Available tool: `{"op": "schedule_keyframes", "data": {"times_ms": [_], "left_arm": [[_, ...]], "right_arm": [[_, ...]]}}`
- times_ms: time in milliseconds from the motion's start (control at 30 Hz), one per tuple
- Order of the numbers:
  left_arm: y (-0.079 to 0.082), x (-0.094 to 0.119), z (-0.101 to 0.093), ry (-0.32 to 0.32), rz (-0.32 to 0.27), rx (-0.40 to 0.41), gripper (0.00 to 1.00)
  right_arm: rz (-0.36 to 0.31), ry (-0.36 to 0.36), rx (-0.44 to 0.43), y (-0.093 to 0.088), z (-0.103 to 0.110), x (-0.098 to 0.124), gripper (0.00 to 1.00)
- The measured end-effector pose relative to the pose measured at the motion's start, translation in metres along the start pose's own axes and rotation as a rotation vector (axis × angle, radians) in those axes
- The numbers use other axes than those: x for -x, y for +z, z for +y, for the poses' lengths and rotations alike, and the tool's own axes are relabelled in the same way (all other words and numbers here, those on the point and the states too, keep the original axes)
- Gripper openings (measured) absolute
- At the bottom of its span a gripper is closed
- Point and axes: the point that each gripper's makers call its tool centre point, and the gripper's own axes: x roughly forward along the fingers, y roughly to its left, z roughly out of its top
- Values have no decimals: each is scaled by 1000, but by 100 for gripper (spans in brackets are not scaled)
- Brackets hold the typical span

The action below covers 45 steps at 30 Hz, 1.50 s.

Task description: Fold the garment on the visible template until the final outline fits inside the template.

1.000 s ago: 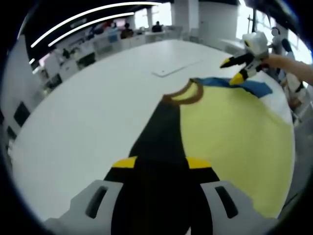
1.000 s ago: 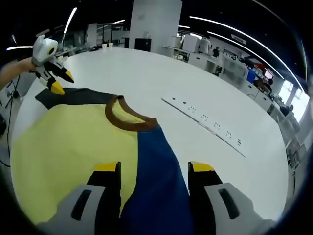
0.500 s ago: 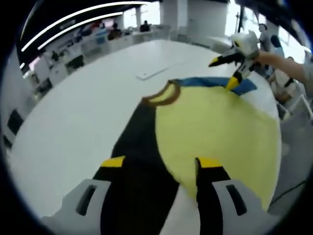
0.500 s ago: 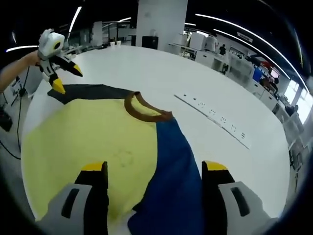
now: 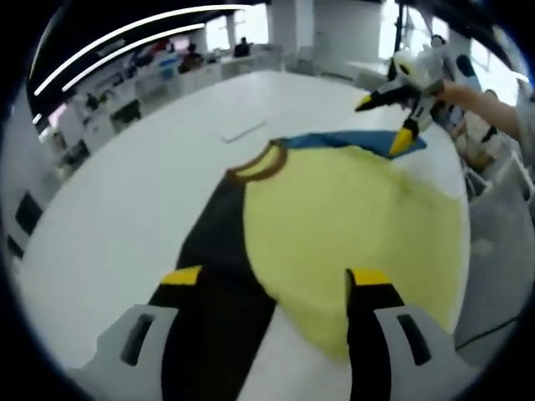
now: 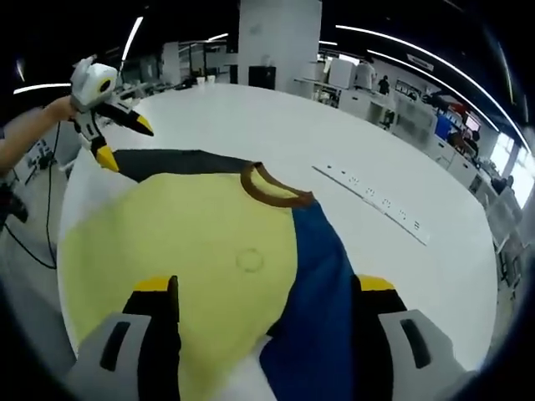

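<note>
White desk (image 6: 251, 117), large and round-edged, in an open-plan office with ceiling light strips and distant workstations.

Garment (image 6: 201, 259): short-sleeved shirt, yellow body, brown collar (image 6: 276, 188), one black sleeve (image 5: 221, 251), one blue sleeve (image 6: 322, 276). Laid flat across the near part of the desk, spread wide, no fold made yet. No template outline discernible beneath or around it.

Left gripper (image 5: 272, 280): jaws parted wide, yellow-tipped, straddling the black sleeve near its hem; cloth lies between the jaws but is not pinched. Seen also in the right gripper view (image 6: 117, 142), raised just above the far corner of the black sleeve, held by a hand.

Right gripper (image 6: 267, 288): jaws likewise wide apart, nothing gripped, straddling the seam of blue sleeve and yellow body. Seen in the left gripper view (image 5: 393, 117), hovering at the blue sleeve's outer end.

Power strip (image 6: 372, 205): white, long, lying on the desk beyond the blue sleeve, well apart from it.

Judgement: both grippers posted at opposite sleeve ends, presumably to take each sleeve for an inward fold.
</note>
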Motion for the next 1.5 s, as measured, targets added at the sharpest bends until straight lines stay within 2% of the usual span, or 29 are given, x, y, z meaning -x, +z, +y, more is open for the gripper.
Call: {"op": "schedule_keyframes", "data": {"times_ms": [267, 433, 533, 633, 833, 933, 1100, 1267, 1333, 1400, 1500], "left_arm": [[0, 15, -16, -12, -15, 1, 72], [-5, 22, -27, -19, -1, -23, 75], [-8, 28, -33, -25, 4, -23, 77], [-6, 35, -36, -15, -6, -30, 76], [0, 49, -46, -5, -28, -48, 83], [-1, 56, -51, 15, -27, -81, 83], [-1, 63, -65, 0, -38, -101, 89], [-10, 67, -75, -12, -18, -102, 93], [-12, 70, -76, -3, -21, -90, 94], [-13, 72, -72, 25, -36, -72, 100], [-18, 78, -76, 26, -32, -68, 99]], "right_arm": [[-20, 0, 19, 3, 13, 19, 87], [-24, 13, 35, 2, 24, 28, 88], [-47, 10, 44, 4, 30, 34, 92], [-61, 9, 46, 6, 33, 38, 94], [-69, 9, 55, 3, 44, 47, 97], [-75, 19, 67, 2, 54, 53, 100], [-73, 22, 84, -1, 64, 61, 100], [-83, 7, 79, -1, 69, 68, 100], [-86, -3, 86, -3, 70, 70, 100], [-85, 4, 78, -5, 73, 73, 100], [-87, 7, 81, -9, 79, 77, 100]]}}
